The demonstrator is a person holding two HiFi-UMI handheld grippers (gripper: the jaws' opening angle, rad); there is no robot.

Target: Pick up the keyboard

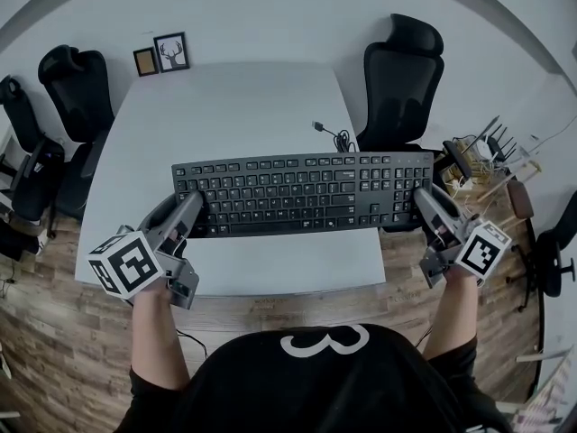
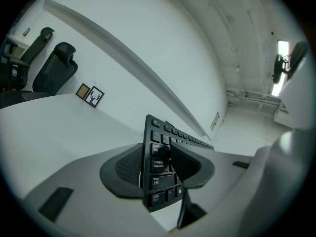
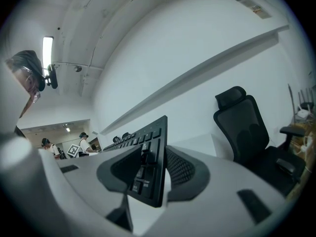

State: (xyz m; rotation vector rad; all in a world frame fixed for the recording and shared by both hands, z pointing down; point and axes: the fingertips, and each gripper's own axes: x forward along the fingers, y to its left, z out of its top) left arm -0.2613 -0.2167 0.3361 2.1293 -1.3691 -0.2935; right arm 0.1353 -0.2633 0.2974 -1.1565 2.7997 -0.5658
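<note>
A black full-size keyboard (image 1: 302, 192) stretches crosswise over the white table (image 1: 243, 97) and looks raised a little off it. Its right end hangs past the table's right edge. My left gripper (image 1: 189, 210) is shut on the keyboard's left end. In the left gripper view both dark pads press that end of the keyboard (image 2: 160, 169), one on the key side and one on the underside. My right gripper (image 1: 424, 198) is shut on the right end. In the right gripper view the keyboard (image 3: 148, 157) sits clamped between the two pads. Its cable (image 1: 335, 136) lies coiled behind it.
Two small framed pictures (image 1: 162, 55) stand at the table's far left corner. A black office chair (image 1: 401, 79) is behind the table at the right, more chairs (image 1: 72, 88) at the left. Cluttered items (image 1: 487, 156) sit to the right, over the wooden floor.
</note>
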